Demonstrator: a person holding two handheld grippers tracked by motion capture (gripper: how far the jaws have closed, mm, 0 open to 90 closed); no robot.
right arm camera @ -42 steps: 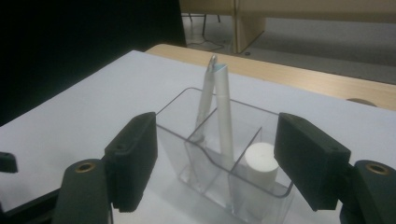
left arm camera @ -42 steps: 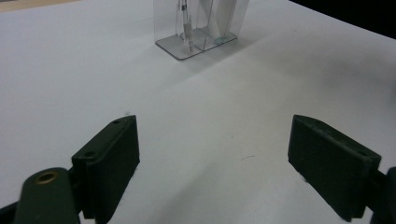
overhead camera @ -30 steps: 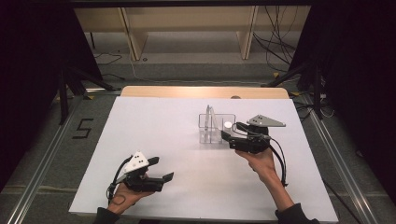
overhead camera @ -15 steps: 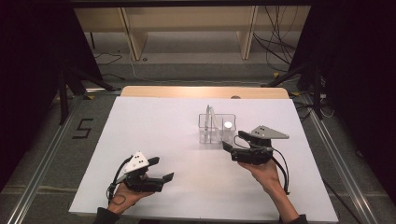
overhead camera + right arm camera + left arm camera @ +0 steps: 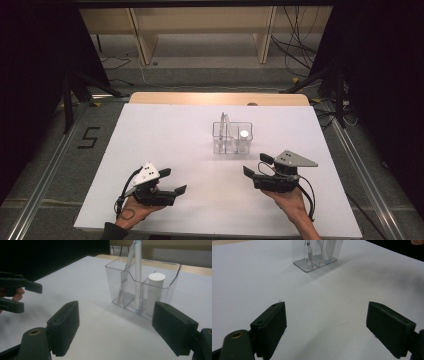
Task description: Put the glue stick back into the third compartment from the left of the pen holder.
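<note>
A clear plastic organizer [image 5: 232, 137] stands on the white table [image 5: 165, 135], right of centre. It holds upright pens [image 5: 224, 123] and a white cylinder [image 5: 244, 134] in separate compartments. My right gripper [image 5: 255, 165] rests just in front of it, apart from it; its jaws have just been opening and nothing is between them. In the right gripper view the organizer [image 5: 142, 290], a pen [image 5: 137, 277] and the cylinder [image 5: 156, 290] lie beyond the spread jaws. My left gripper [image 5: 174, 181] sits open near the front left. The left gripper view has the organizer [image 5: 317, 255] far ahead.
A wooden strip [image 5: 220, 98] borders the table's far edge, with shelving and cables on the floor behind. Metal floor rails [image 5: 45, 170] run along both sides. My left gripper [image 5: 20, 295] appears at the left edge of the right gripper view.
My right gripper has drawn back from the organizer toward the near edge and sunk a little. The left gripper has stayed in place.
</note>
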